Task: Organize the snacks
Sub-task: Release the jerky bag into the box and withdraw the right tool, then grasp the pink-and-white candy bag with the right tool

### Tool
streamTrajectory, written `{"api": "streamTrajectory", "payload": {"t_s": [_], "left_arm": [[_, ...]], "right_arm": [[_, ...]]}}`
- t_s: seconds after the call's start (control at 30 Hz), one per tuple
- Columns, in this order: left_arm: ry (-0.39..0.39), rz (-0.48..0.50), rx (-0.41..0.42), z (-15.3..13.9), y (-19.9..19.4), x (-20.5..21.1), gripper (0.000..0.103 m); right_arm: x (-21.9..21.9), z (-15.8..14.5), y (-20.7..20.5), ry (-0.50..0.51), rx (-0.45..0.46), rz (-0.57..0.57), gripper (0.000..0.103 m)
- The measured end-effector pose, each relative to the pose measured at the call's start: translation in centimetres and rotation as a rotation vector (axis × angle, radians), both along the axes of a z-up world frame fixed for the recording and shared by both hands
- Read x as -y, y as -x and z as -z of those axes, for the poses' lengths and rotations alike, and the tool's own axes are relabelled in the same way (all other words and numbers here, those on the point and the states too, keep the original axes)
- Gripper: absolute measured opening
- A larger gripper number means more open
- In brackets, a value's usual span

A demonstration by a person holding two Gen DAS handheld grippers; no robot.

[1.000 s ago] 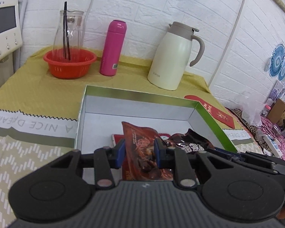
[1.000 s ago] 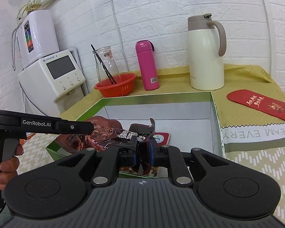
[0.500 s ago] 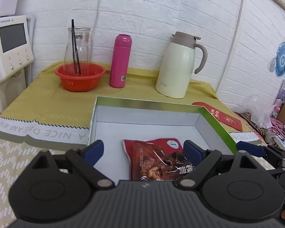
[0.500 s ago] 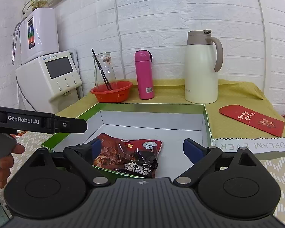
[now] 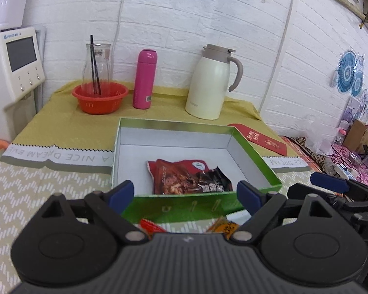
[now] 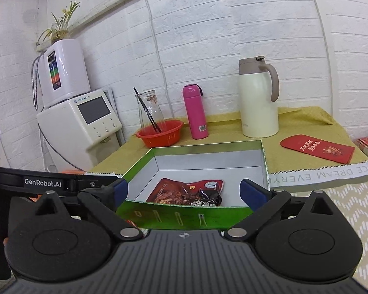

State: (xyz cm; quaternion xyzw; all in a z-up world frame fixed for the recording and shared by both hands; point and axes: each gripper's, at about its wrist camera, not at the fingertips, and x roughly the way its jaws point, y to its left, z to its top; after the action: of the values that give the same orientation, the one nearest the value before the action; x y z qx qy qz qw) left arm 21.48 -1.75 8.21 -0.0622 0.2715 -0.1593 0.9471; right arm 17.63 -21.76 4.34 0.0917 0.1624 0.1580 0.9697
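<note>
A green box with a white inside (image 5: 255,156) (image 6: 263,154) sits on the table. In it lie a red snack pack (image 5: 174,171) (image 6: 169,189) and a dark snack pack (image 5: 214,182) (image 6: 208,197) on top of it. My left gripper (image 5: 185,194) is open and empty, held back from the box's near wall. My right gripper (image 6: 184,192) is open and empty, also just before the near wall. Two more snack packs, red (image 5: 151,225) and orange (image 5: 223,225), lie on the table under my left gripper, mostly hidden.
Behind the box stand an orange basket with a glass carafe (image 5: 99,98), a pink bottle (image 5: 144,79) and a cream thermos jug (image 5: 212,83). A red envelope (image 5: 260,138) lies right of the box. A white appliance (image 6: 85,120) stands left of the table.
Both grippers opened and let the two snack packs drop into the box. Both then drew back toward me, out over the near wall.
</note>
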Motion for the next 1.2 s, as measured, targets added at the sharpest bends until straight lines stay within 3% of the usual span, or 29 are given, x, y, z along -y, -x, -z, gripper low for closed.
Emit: {"api": "streamTrajectory", "payload": {"t_s": [0.23,0.37,0.57,0.7,0.87,1.2], "left_arm": [[0.037,0.083,-0.035,1.4,5.6,0.6,0.088],[0.075,0.103,-0.068,3.1,8.4,0.1,0.088],[0.058,0.093,-0.084,5.7,11.9,-0.8,0.088],[0.09,0.092,-0.134,7.6,13.2,-1.3,0.088],[0.129,0.067,-0.152,9.0,14.7,-1.9,0.088],[0.143,0.043,-0.149,9.1,15.6,-2.7,0.088]], "right_arm": [[0.6,0.7,6.7,0.046,0.02,0.009,0.103],[1.7,2.8,9.3,0.061,0.005,0.036,0.103],[2.0,6.3,11.3,0.045,-0.066,0.065,0.103],[1.4,7.8,11.5,0.056,-0.099,0.05,0.103],[0.4,8.6,10.6,0.14,-0.125,0.034,0.103],[-0.8,8.5,7.1,0.296,-0.121,0.062,0.103]]}}
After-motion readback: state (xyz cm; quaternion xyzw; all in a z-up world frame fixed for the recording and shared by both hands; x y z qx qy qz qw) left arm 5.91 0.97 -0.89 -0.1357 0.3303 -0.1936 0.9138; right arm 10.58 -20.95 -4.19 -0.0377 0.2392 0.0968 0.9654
